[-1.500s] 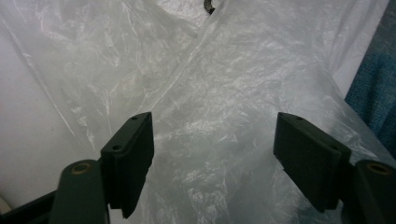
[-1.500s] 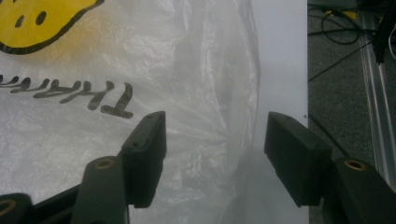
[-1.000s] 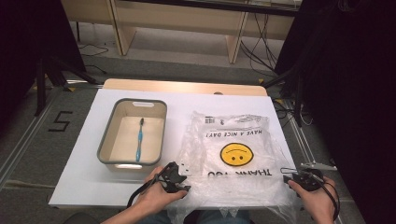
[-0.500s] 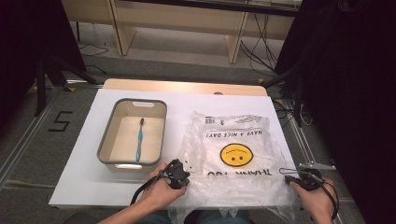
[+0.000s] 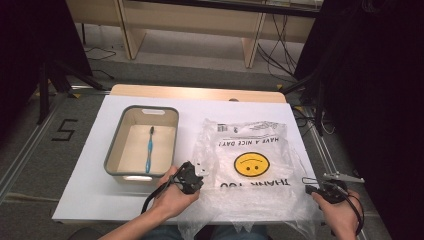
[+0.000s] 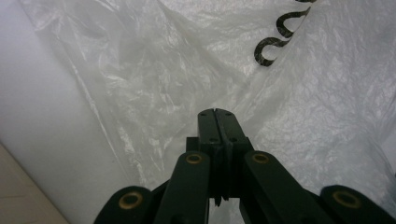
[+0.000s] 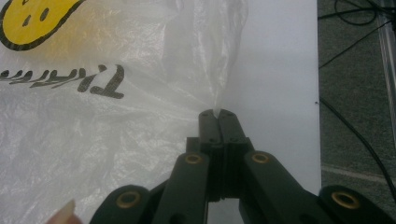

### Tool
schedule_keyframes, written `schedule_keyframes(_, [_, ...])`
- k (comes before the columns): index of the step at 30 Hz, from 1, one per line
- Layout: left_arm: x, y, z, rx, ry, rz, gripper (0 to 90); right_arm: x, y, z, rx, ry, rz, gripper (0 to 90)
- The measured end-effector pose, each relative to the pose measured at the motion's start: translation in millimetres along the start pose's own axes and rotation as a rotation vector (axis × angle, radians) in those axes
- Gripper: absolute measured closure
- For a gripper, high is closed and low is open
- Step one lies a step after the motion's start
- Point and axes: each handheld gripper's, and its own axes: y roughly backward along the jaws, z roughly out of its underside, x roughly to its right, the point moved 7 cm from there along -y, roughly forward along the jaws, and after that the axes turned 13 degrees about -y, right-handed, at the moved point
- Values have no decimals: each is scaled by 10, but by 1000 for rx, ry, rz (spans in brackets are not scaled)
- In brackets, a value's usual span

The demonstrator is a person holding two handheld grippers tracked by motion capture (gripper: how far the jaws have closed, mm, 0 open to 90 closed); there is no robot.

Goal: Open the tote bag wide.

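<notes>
My left gripper [image 6: 216, 112] and right gripper [image 7: 217, 112] had just snapped their jaws together, each pinching the plastic bag [image 5: 252, 165] lying flat on the table [image 5: 90, 170] beside the bin [image 5: 141, 145].

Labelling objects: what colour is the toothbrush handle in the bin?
Blue, with a dark head. The toothbrush shows best in the high view, lying in the grey bin.

The thin clear plastic bag with a yellow smiley [image 5: 252, 165] runs off the bottom edge; its small label print is unreadable
</notes>
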Motion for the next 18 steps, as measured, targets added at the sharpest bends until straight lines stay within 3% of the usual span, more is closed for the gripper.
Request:
schedule_keyframes(2, [8, 24, 19, -23, -26, -13, 852, 3, -2, 4, -1, -6, 0, 900])
schedule_keyframes(5, [63, 81, 41, -46, -32, -19, 585, 23, -5, 7, 0, -4, 3, 900])
schedule_keyframes(7, [107, 126, 72, -69, -39, -19, 476, 45, -6, 8, -1, -2, 9, 900])
schedule_keyframes(10, [173, 197, 115, -76, -24, -15, 422, 79, 13, 15, -5, -19, 24, 900])
schedule_keyframes(14, [207, 237, 243, -134, 1, -1, 394, 107, 28, 22, -5, -33, 39, 900])
schedule_keyframes(18, [174, 198, 353, -189, 16, -15, 392, 114, 28, 23, -11, -31, 48, 900])
